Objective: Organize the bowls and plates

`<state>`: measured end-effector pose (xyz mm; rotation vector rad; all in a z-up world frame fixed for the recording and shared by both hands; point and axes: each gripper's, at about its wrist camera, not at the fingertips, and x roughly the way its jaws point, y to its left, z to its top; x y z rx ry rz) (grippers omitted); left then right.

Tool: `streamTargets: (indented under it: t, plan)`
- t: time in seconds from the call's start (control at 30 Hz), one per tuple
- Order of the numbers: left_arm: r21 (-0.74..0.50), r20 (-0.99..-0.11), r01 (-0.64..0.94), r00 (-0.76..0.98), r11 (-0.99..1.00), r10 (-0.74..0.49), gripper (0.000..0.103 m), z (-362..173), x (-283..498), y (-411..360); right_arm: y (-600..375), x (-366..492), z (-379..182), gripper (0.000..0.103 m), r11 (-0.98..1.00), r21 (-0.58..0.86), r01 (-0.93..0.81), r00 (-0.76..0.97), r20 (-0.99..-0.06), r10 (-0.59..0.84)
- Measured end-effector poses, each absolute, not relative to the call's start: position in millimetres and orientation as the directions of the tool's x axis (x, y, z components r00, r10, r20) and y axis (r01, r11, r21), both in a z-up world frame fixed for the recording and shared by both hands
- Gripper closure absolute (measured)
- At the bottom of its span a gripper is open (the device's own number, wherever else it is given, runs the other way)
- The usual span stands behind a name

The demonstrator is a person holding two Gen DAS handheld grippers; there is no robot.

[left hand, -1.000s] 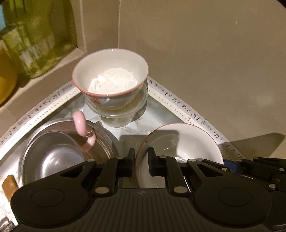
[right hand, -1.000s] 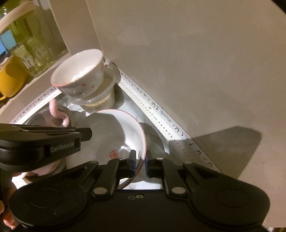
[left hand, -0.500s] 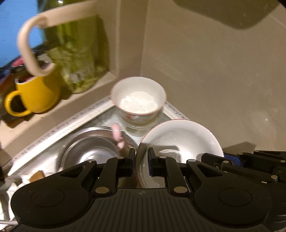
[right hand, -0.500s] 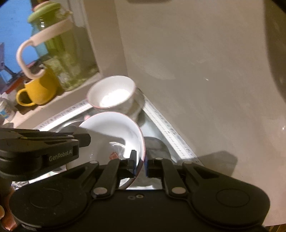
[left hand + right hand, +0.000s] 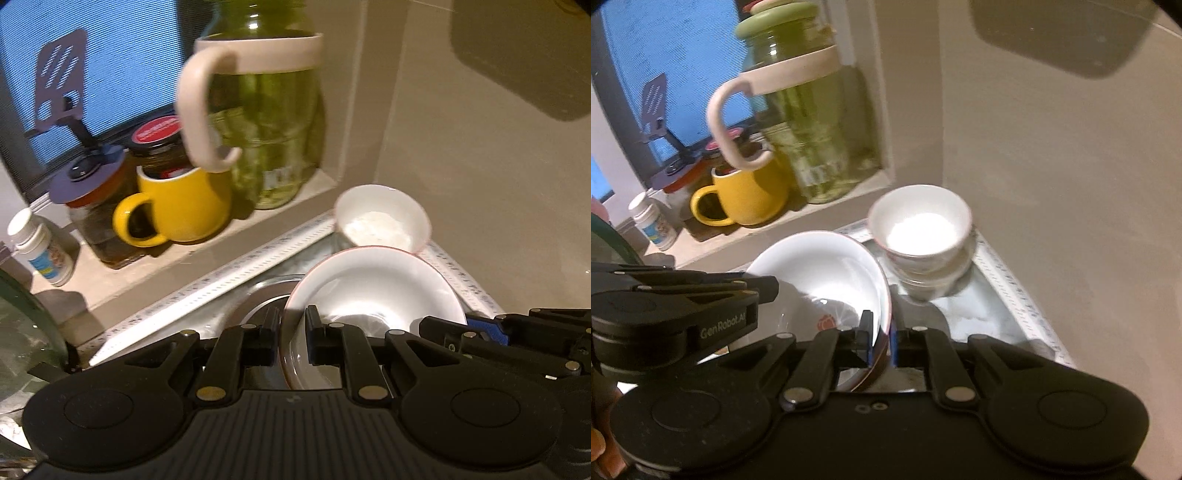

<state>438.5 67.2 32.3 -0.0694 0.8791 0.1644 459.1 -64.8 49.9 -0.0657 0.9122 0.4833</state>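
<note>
Gripping opposite rims of one glossy, red-edged white bowl (image 5: pixel 373 291), the left hand-held gripper (image 5: pixel 291 332) and right hand-held gripper (image 5: pixel 881 339) are each nearly closed on it. Left of the bowl, a yellow mug (image 5: pixel 181 206) sits on the sill; behind it, a small round bowl (image 5: pixel 919 225) tops a stack on the marbled counter (image 5: pixel 979 321).

White red-rimmed bowl (image 5: pixel 827 273), apparently orange motif; yellow mug (image 5: pixel 184 206).
</note>
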Motion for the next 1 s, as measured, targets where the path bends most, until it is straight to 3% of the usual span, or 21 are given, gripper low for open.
streamTargets:
  t: [1.0]
  plan:
    - [-0.005,-0.831,-0.226,0.542,0.974,0.122,0.089,-44.4,465.5,114.6,-3.0,483.4,-16.9,0.093,0.868,0.129,-0.479,0.408,-0.843,0.35]
